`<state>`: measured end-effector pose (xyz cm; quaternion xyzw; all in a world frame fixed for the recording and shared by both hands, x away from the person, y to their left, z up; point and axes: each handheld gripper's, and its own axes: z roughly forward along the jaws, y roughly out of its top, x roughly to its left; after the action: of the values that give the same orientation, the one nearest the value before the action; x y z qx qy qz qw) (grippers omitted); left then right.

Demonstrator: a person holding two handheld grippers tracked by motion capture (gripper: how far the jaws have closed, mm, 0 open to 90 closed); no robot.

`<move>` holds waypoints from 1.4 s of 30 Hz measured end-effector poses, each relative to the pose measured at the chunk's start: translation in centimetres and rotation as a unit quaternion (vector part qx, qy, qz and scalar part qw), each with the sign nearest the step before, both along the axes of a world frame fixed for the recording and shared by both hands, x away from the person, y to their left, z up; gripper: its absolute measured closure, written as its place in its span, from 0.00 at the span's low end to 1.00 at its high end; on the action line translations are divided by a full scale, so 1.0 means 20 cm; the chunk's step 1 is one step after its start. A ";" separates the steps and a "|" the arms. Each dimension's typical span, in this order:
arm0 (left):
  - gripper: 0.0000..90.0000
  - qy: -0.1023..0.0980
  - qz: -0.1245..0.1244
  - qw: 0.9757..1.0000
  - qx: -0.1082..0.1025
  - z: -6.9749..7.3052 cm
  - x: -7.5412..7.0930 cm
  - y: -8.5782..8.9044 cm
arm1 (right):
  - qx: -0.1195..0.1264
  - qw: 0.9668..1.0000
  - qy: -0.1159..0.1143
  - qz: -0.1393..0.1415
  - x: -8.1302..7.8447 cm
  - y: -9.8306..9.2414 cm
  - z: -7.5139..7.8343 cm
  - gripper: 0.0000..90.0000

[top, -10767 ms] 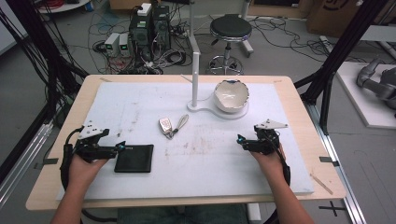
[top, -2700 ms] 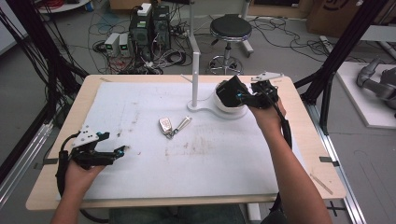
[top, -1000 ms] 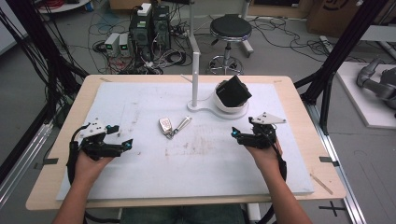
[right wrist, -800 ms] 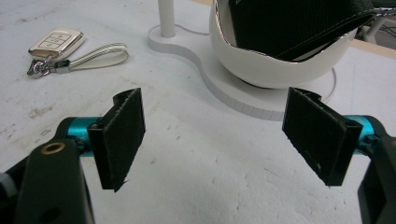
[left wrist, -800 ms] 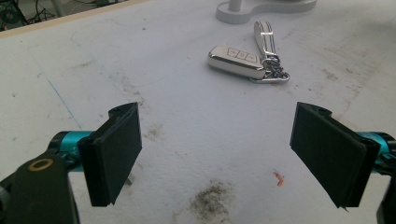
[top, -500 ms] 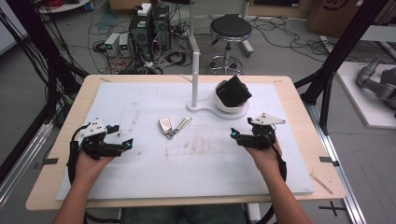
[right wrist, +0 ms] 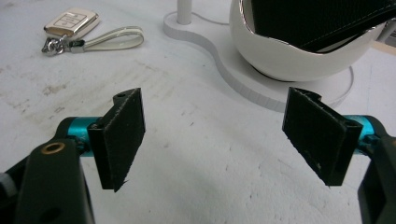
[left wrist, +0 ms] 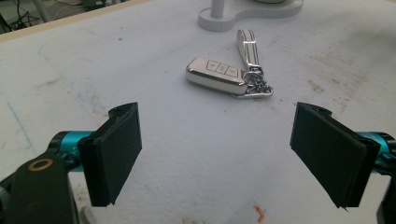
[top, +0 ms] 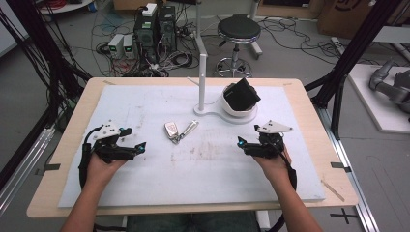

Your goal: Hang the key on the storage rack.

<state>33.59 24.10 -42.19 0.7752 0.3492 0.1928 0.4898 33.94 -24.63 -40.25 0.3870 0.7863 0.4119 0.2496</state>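
resting low on the white mat, the left gripper and right gripper both sit with fingers spread wide, gripping nothing. the car key fob lies flat mid-desk between them, nearest the left one, its strap trailing toward the lamp base. the black wallet sits tilted in the white bowl. i'd guess the fob is light, hard and glossy, so slippery; pinch across its long sides, or just grab the strap.
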 end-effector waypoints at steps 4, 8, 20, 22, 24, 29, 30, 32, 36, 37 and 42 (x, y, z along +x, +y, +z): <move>0.18 0.000 -0.007 1.000 0.005 -0.01 0.04 -0.06 | -0.005 1.000 -0.001 -0.004 -0.02 -0.02 0.00 0.24; 0.19 -0.006 -0.015 1.000 -0.003 -0.01 0.08 -0.12 | -0.009 1.000 0.001 -0.013 -0.04 -0.05 -0.01 0.24; 0.19 0.003 -0.035 0.999 -0.029 0.00 0.24 -0.31 | -0.019 0.999 0.019 -0.030 -0.11 -0.15 -0.07 0.24; 0.19 0.006 -0.042 0.999 -0.029 0.00 0.26 -0.34 | -0.020 0.999 0.019 -0.032 -0.11 -0.16 -0.07 0.24; 0.18 0.009 -0.044 0.999 -0.020 -0.01 0.29 -0.38 | -0.023 0.999 0.016 -0.033 -0.12 -0.17 -0.07 0.24; 0.18 0.016 -0.052 0.998 -0.010 -0.02 0.34 -0.47 | -0.024 0.999 0.018 -0.039 -0.15 -0.20 -0.08 0.24; 0.18 0.016 -0.054 0.998 -0.009 -0.03 0.35 -0.48 | -0.026 0.999 0.016 -0.041 -0.15 -0.20 -0.08 0.24; 0.18 0.022 -0.057 0.998 -0.002 -0.04 0.37 -0.51 | -0.025 0.999 0.017 -0.045 -0.16 -0.22 -0.08 0.24; 0.18 0.029 -0.064 0.997 0.013 -0.05 0.39 -0.55 | -0.023 0.998 0.018 -0.052 -0.17 -0.24 -0.08 0.24; 0.18 0.032 -0.065 0.997 0.016 -0.05 0.40 -0.56 | -0.025 0.998 0.017 -0.052 -0.17 -0.25 -0.08 0.24; 0.18 0.043 -0.071 0.996 0.038 -0.08 0.44 -0.61 | -0.026 0.998 0.018 -0.054 -0.18 -0.26 -0.08 0.24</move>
<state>42.32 11.87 -43.77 0.8237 0.3066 0.1377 0.4566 30.32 -29.74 -41.83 0.4299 0.7788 0.3706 0.2671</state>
